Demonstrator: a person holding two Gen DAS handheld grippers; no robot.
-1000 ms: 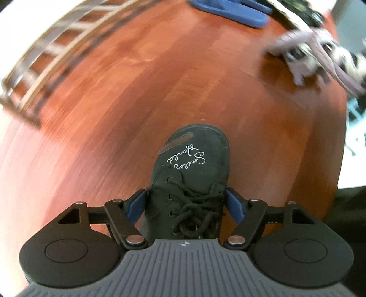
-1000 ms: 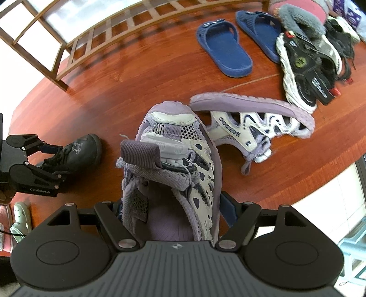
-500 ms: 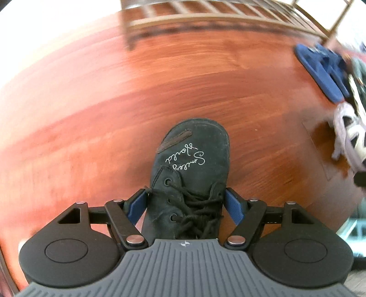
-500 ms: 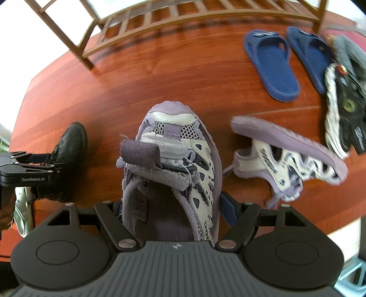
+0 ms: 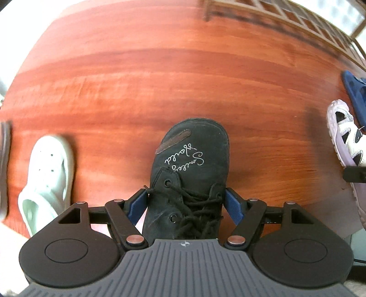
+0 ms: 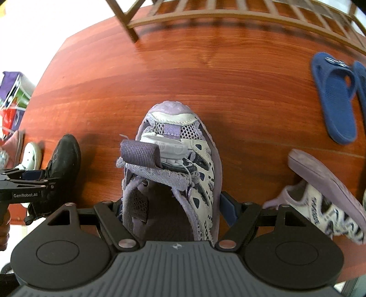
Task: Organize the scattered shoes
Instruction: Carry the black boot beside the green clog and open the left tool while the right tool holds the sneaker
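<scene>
Shoes lie scattered over the red-brown wooden floor [image 6: 205,75], and I have one in each tool. My left gripper [image 5: 185,203] is clamped on a black lace-up boot [image 5: 192,160] at the ankle, both blue pads against its sides, toe pointing away from me. My right gripper [image 6: 170,205] is closed around a lavender mesh sneaker [image 6: 180,160] near its collar, toe forward too. Its mate, the second lavender sneaker [image 6: 320,194], lies tipped on its side to the right, near a pair of blue slides [image 6: 336,96]. A white clog [image 5: 48,173] sits just left of the boot. A wooden slatted rack [image 6: 228,11] stands at the far edge of the floor.
</scene>
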